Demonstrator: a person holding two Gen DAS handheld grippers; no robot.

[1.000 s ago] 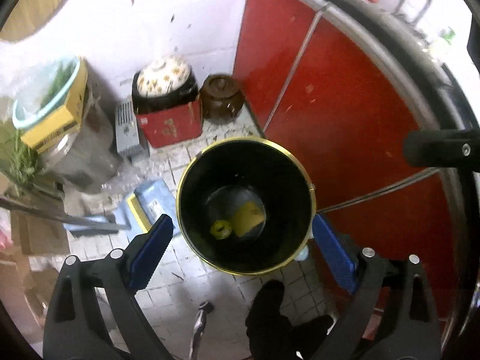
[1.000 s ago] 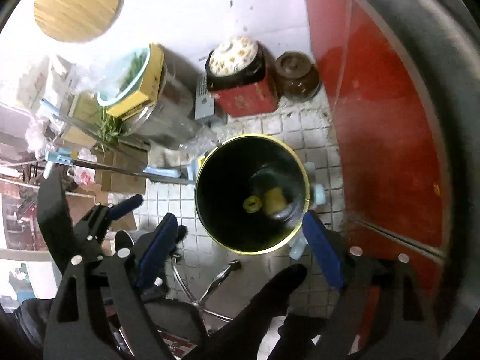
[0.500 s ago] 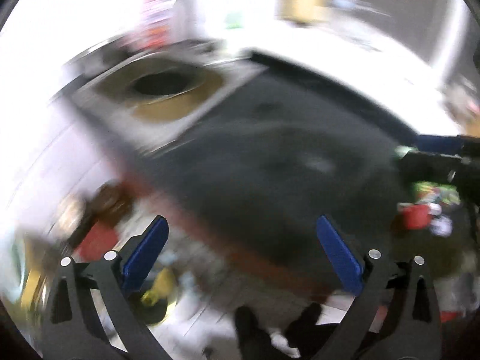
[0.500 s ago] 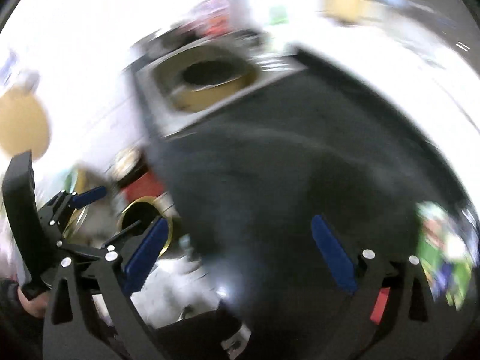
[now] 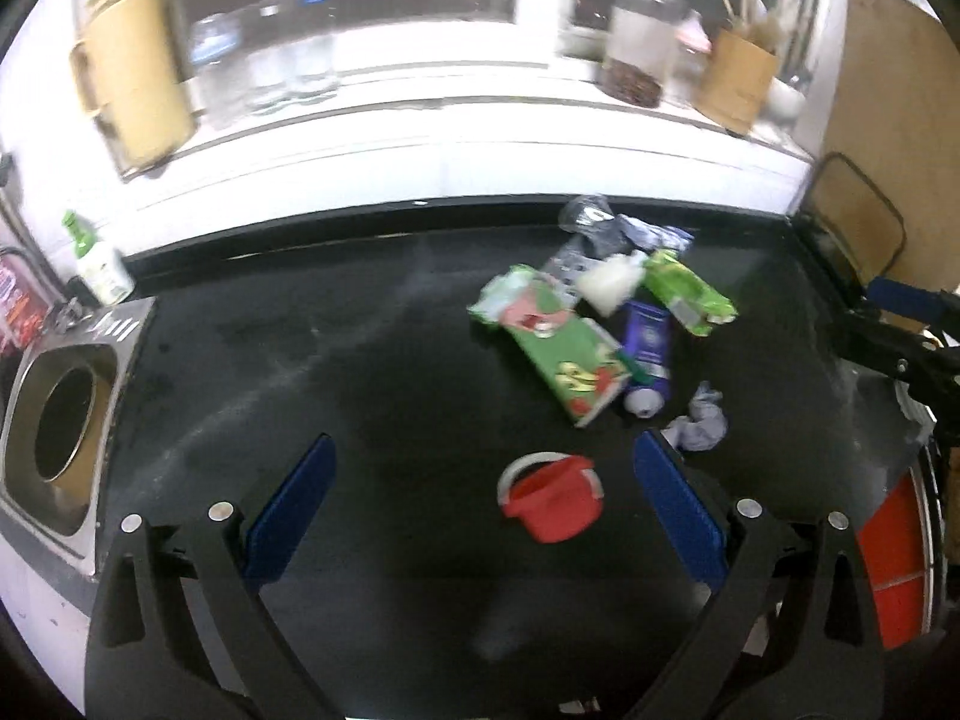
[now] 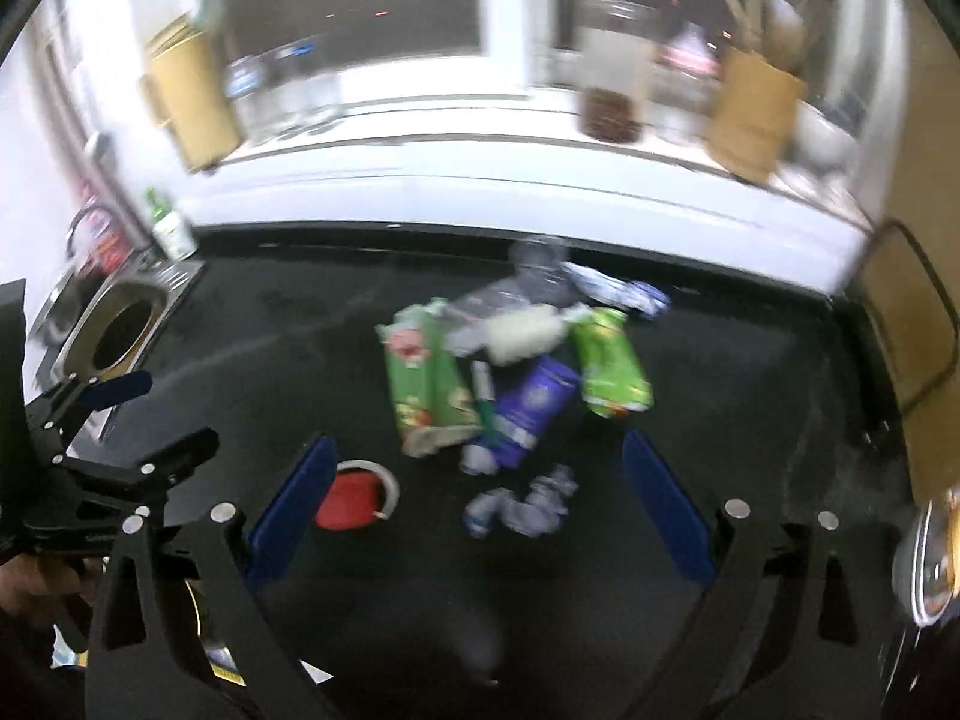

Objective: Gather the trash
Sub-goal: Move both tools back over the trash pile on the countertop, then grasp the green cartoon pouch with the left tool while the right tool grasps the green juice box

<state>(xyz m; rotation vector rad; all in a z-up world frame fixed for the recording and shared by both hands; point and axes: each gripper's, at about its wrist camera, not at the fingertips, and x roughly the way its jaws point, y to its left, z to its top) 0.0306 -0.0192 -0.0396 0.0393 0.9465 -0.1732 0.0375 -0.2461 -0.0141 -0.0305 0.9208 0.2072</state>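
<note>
A trash pile lies on the black countertop (image 5: 360, 360): a green carton (image 5: 564, 360), a blue tube (image 5: 647, 348), a green wrapper (image 5: 687, 294), a white wad (image 5: 606, 282), clear plastic (image 5: 585, 216) and crumpled paper (image 5: 699, 426). A red cup (image 5: 555, 501) lies on its side nearer to me. My left gripper (image 5: 483, 450) hangs open above the counter, empty, with the cup below the gap. My right gripper (image 6: 478, 447) is open and empty over the crumpled paper (image 6: 528, 504) and blue tube (image 6: 534, 408); the red cup (image 6: 351, 498) sits by its left finger.
A steel sink (image 5: 120, 324) with a round hole is set in the counter's left end, a green bottle (image 5: 99, 264) behind it. The white sill holds a jar (image 5: 639, 48), a utensil box (image 5: 741, 78) and a board (image 5: 138, 96). A wire rack (image 5: 852, 228) stands at the right.
Both grippers have swung up from over the black bin on the floor to above the countertop and its trash. Their jaws stay open and empty.
</note>
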